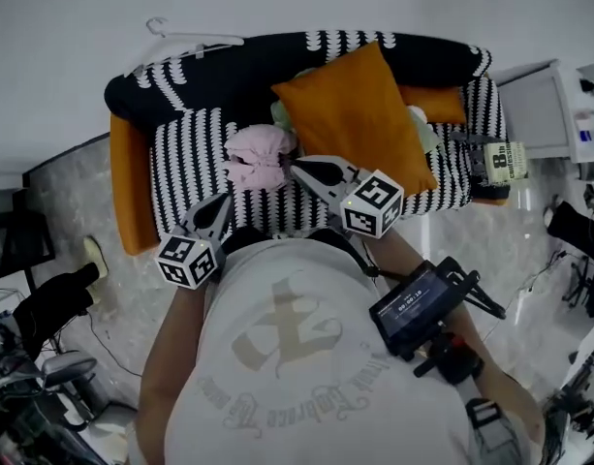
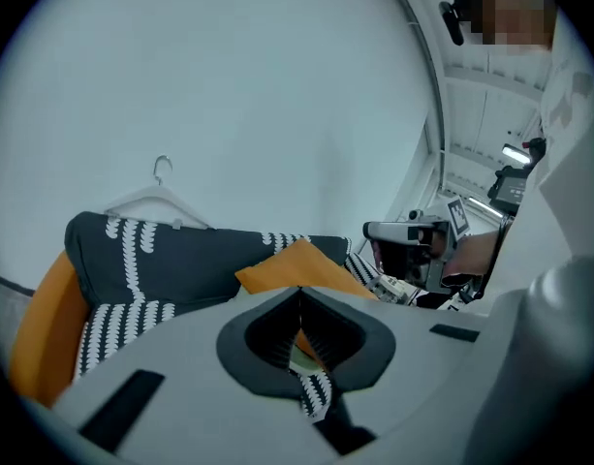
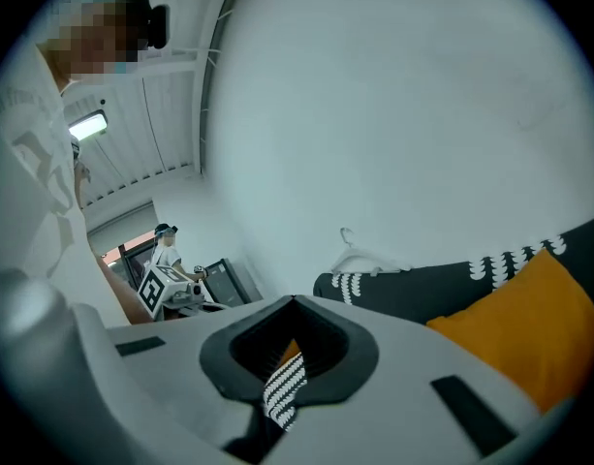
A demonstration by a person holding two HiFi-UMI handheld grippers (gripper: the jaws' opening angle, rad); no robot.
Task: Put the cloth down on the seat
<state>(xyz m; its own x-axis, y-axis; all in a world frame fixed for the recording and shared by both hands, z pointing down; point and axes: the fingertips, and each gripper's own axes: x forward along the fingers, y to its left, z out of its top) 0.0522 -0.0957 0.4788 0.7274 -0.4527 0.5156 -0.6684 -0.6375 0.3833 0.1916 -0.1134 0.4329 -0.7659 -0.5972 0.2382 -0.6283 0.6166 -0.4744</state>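
Finds crumpled pink fabric cloth (image 1: 258,156) on the black-and-white patterned sofa seat (image 1: 185,168), just left of the big orange square cushion (image 1: 359,114) — likely delivered. Holds left gripper (image 1: 220,204) and right gripper (image 1: 298,169) below that cushion, jaws together, empty — nothing left to carry.

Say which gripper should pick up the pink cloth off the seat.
Right, narrowly: in the head view the right gripper points at the cloth's edge, while the left gripper sits just below it. Both are shut and must open first.
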